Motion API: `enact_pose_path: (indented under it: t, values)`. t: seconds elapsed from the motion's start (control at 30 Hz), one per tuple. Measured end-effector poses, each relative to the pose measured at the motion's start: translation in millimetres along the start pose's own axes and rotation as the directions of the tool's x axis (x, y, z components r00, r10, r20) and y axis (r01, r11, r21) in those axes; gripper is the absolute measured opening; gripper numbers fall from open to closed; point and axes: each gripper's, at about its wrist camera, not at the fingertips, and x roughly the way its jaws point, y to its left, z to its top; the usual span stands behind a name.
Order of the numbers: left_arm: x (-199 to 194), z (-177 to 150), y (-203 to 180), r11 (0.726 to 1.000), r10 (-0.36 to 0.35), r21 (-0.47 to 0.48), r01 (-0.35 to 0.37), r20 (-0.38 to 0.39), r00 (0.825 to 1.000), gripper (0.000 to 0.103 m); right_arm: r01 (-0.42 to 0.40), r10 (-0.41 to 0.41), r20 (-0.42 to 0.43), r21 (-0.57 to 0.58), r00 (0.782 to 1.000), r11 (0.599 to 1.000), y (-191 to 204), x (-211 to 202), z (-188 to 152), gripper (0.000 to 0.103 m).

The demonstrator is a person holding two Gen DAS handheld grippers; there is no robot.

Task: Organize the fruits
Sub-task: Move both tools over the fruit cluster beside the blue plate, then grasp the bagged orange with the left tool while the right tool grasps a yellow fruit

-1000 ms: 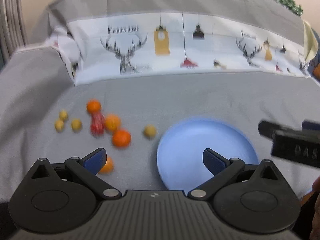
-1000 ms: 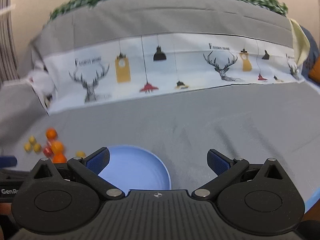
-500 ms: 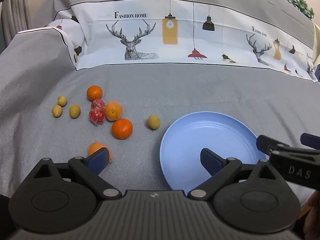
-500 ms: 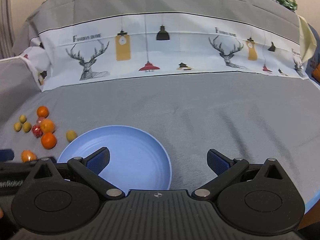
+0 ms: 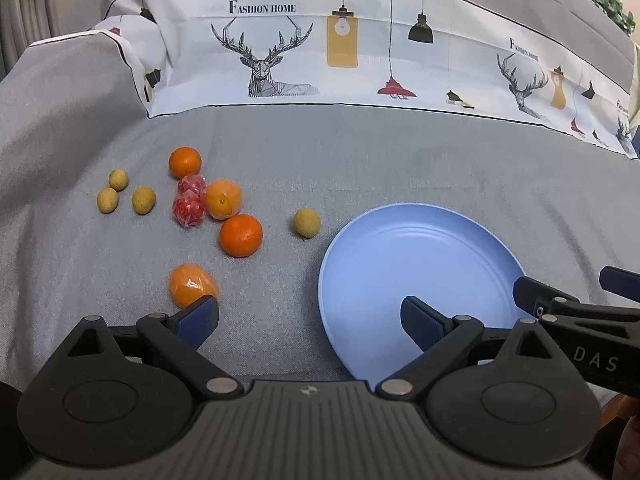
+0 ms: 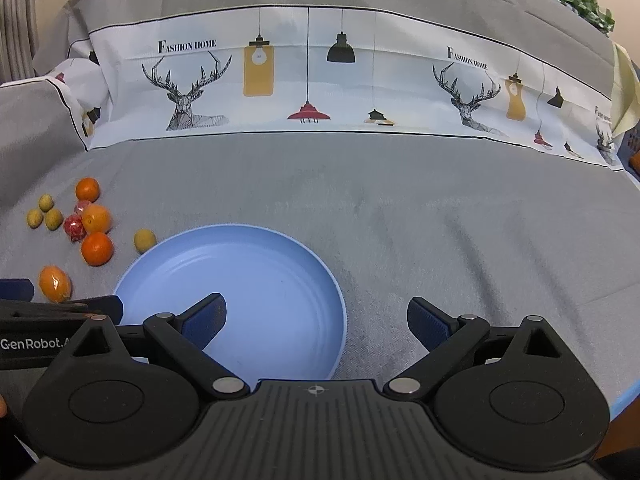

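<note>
Your left hand-held gripper (image 5: 310,318) hangs wide open and empty, its left pad just before a wrapped orange (image 5: 193,285) that may be touching it; the pad hides that edge. Your right hand-held gripper (image 6: 318,322) holds nothing, and its jaws are closing slightly over the blue plate (image 6: 280,276), which is bare. The fruits lie loose on the grey cloth (image 6: 440,220) left of the plate: oranges (image 5: 241,235), red wrapped ones (image 5: 187,210) and small yellow-green ones (image 5: 306,223).
</note>
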Motion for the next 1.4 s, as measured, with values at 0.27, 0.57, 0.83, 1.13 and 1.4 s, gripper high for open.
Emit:
enact_pose_path:
  t: [0.27, 0.57, 0.83, 1.13, 1.4]
  values:
    - [0.3, 0.3, 3.1, 1.000, -0.018, 0.007, 0.018, 0.000, 1.000, 0.099, 0.009, -0.008, -0.025, 0.014, 1.000, 1.000, -1.3, 3.9, -1.6, 0.097]
    - [-0.1, 0.0, 2.8, 1.000, -0.028, 0.009, 0.027, 0.003, 1.000, 0.099, 0.012, -0.012, -0.030, 0.015, 0.999, 1.000, -1.5, 4.7, -1.3, 0.097]
    - [-0.4, 0.3, 1.7, 0.999, -0.038, 0.017, 0.038, 0.005, 0.999, 0.099, 0.006, -0.006, -0.026, 0.009, 1.000, 1.000, -0.4, 4.4, -1.8, 0.093]
    - [-0.8, 0.3, 1.4, 0.999, -0.045, 0.019, 0.045, 0.007, 0.999, 0.099, -0.005, 0.005, -0.013, 0.011, 1.000, 1.000, 0.7, 1.6, -2.5, 0.082]
    - [-1.6, 0.4, 2.0, 0.999, -0.051, 0.016, 0.051, 0.005, 0.999, 0.099, -0.012, 0.013, -0.019, 0.022, 1.000, 1.000, -1.1, 2.4, -2.6, 0.069]
